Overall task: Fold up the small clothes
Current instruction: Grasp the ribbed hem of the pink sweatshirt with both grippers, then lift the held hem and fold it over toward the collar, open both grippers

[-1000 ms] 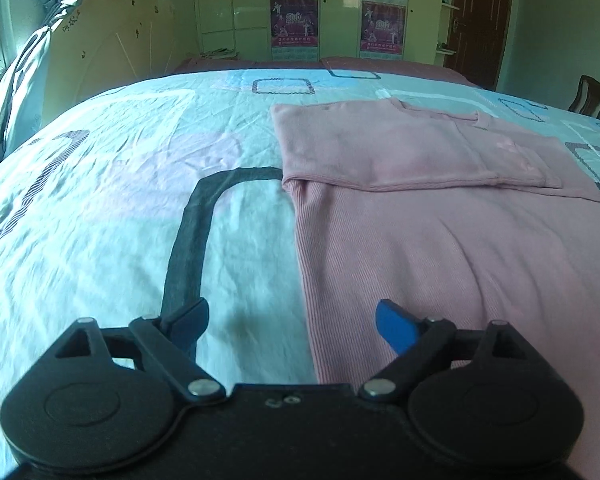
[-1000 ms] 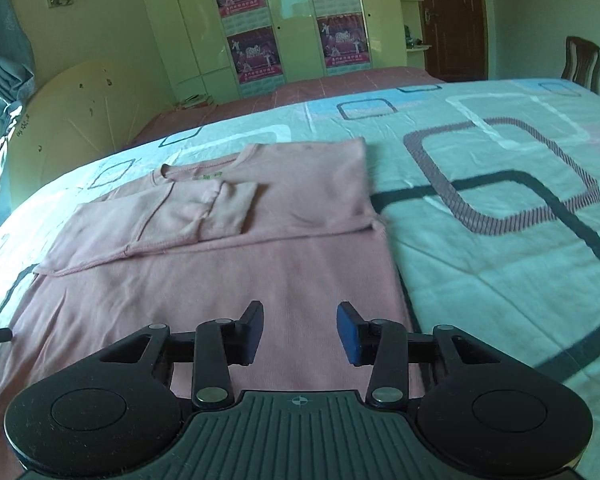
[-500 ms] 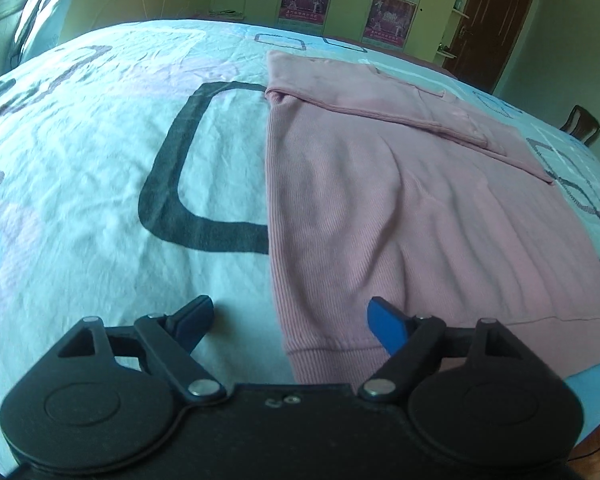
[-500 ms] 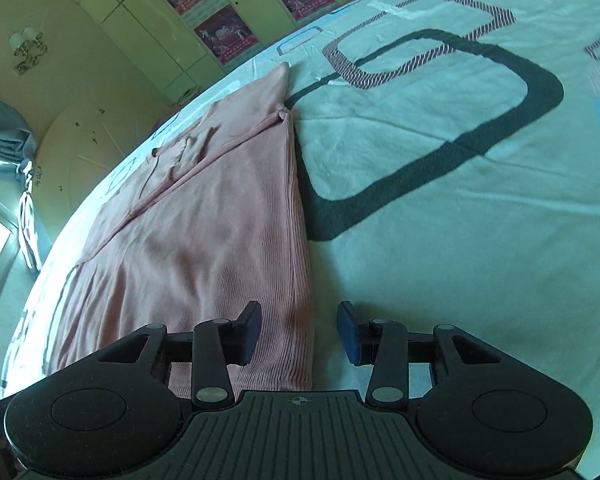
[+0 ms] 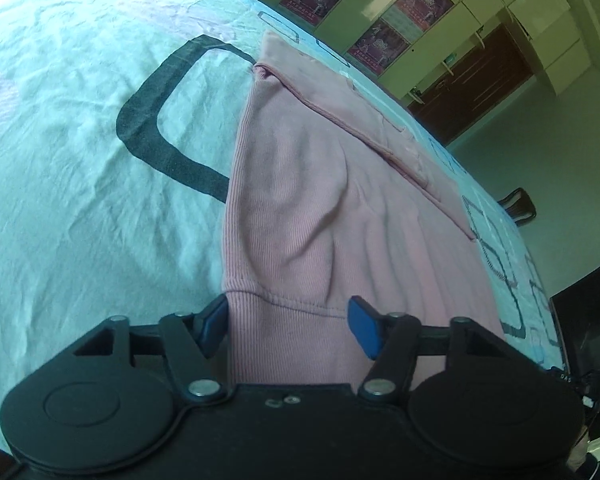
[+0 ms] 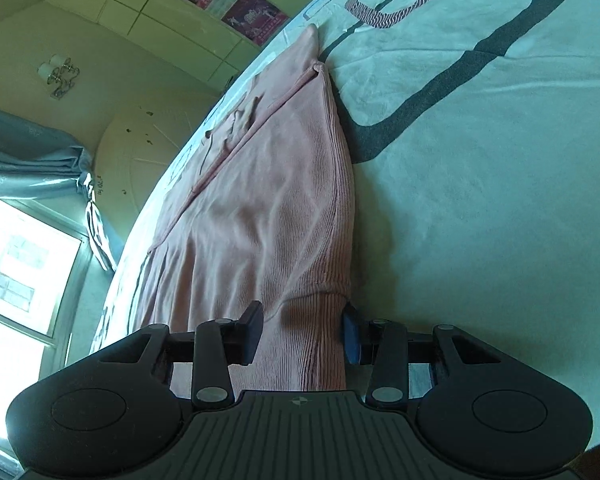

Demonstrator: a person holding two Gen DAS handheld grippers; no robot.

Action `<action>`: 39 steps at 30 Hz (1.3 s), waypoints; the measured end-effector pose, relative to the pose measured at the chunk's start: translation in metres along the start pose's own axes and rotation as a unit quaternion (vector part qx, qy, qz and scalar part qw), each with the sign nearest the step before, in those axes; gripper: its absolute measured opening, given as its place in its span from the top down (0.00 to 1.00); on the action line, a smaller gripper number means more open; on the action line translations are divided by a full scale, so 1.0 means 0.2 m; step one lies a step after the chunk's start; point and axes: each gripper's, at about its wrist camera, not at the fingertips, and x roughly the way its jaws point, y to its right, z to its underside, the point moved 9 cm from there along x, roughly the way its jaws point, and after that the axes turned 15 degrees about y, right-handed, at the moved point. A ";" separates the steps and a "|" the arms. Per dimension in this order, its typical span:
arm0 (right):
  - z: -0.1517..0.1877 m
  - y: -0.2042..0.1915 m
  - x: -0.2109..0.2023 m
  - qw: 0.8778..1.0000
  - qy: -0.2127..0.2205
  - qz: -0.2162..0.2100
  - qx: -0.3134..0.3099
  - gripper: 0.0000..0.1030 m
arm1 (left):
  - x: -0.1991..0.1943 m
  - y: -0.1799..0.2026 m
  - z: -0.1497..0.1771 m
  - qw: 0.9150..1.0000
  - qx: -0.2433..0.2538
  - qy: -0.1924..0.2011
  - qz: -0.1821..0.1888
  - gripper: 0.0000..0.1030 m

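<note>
The pink sweater [image 5: 320, 208] lies flat on the patterned bedsheet [image 5: 80, 184], extending toward 12 o'clock. The left gripper [image 5: 288, 320] is closing around its ribbed hem corner. The right gripper [image 6: 304, 328] stands half-wide around the opposite corner; contact cannot be told.

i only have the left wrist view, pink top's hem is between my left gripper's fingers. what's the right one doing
Observer: The right gripper has the opposite hem corner of the pink top between its fingers; the pads do not clearly press it yet.
Operator: left gripper is closing on its corner, anything beside the right one
Observer: Only bare bedsheet lies on its outer side, printed with a dark rounded square.
Operator: sleeves folded in?
Observer: Yes, from the right wrist view a sleeve lies across the chest at the far end.
Operator: any light source that side
Observer: A bright window with a grey curtain stands past the bed.
</note>
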 end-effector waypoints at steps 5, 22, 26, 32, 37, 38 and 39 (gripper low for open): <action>-0.03 -0.01 0.08 1.000 -0.010 -0.013 -0.003 0.60 | 0.07 0.00 -0.03 1.000 -0.019 0.000 0.020 0.51; 0.04 -0.01 0.02 0.997 -0.043 -0.071 0.001 0.60 | 0.09 0.06 0.03 0.998 0.051 -0.026 0.038 0.61; 0.05 -0.03 0.02 0.996 -0.047 -0.071 -0.022 0.92 | 0.12 0.06 0.02 0.997 0.074 -0.022 0.007 0.93; -0.05 -0.14 -0.12 0.993 0.004 -0.105 -0.050 0.93 | -0.01 0.07 -0.04 0.998 0.052 0.041 -0.001 0.95; 0.06 -0.06 -0.01 0.994 -0.039 -0.054 -0.090 0.93 | 0.03 0.00 0.02 0.999 0.020 0.027 -0.035 0.96; 0.04 -0.08 -0.03 0.994 -0.029 -0.062 -0.082 0.92 | 0.02 0.01 0.01 0.999 0.018 0.033 -0.034 0.96; 0.01 -0.10 -0.04 0.995 -0.017 -0.070 -0.074 0.92 | 0.00 0.02 -0.01 0.999 0.014 0.038 -0.031 0.96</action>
